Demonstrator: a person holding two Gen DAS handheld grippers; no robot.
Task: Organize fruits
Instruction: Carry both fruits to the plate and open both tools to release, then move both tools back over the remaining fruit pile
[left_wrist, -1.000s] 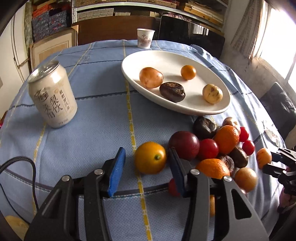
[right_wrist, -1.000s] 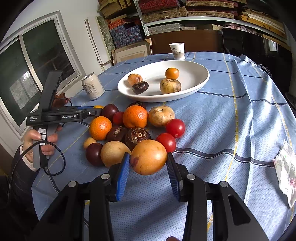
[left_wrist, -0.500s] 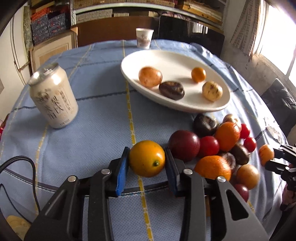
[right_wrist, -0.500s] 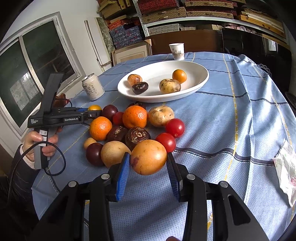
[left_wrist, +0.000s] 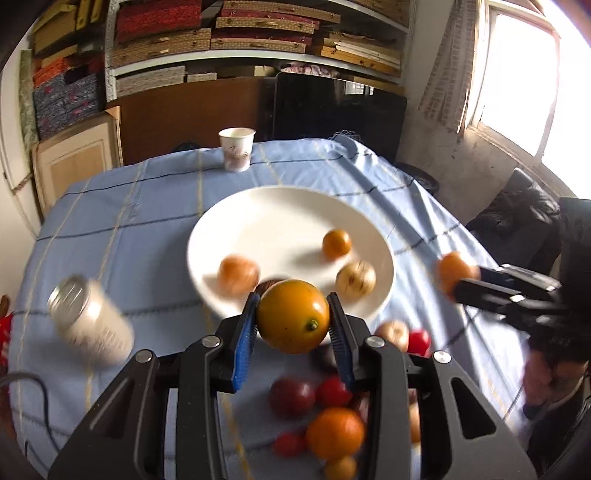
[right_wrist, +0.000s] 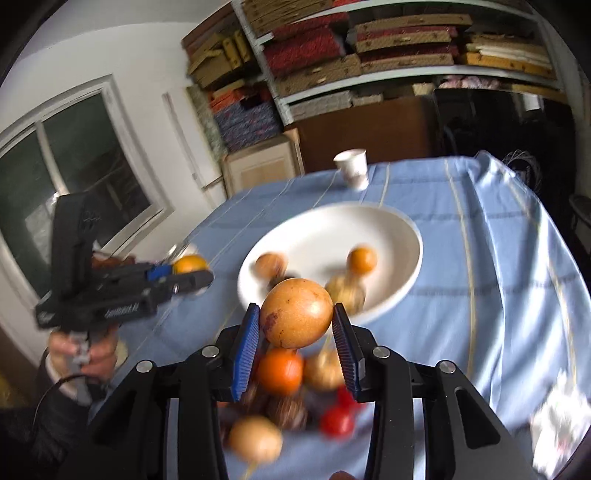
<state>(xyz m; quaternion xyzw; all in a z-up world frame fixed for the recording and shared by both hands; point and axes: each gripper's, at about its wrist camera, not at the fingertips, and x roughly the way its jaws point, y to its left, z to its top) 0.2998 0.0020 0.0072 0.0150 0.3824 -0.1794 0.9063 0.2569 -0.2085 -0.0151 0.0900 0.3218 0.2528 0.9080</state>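
Note:
My left gripper (left_wrist: 292, 325) is shut on a yellow-orange citrus fruit (left_wrist: 292, 320) and holds it in the air just short of the white oval plate (left_wrist: 280, 218). My right gripper (right_wrist: 295, 326) is shut on a tan-orange round fruit (right_wrist: 295, 312), also lifted, in front of the plate (right_wrist: 399, 243). The plate holds several small fruits, among them an orange one (left_wrist: 336, 243). A pile of mixed fruits (left_wrist: 325, 417) lies on the blue tablecloth below both grippers. The right gripper shows in the left wrist view (left_wrist: 458, 277), the left gripper in the right wrist view (right_wrist: 188, 271).
A drinks can (left_wrist: 88, 325) stands left of the plate. A paper cup (left_wrist: 236, 147) stands at the table's far edge. A crumpled white wrapper (right_wrist: 554, 417) lies at the right. Shelves with boxes and a dark screen stand behind the table.
Both grippers have lifted off the table with their fruits and moved toward the plate. The left gripper closed on the citrus fruit during this second.

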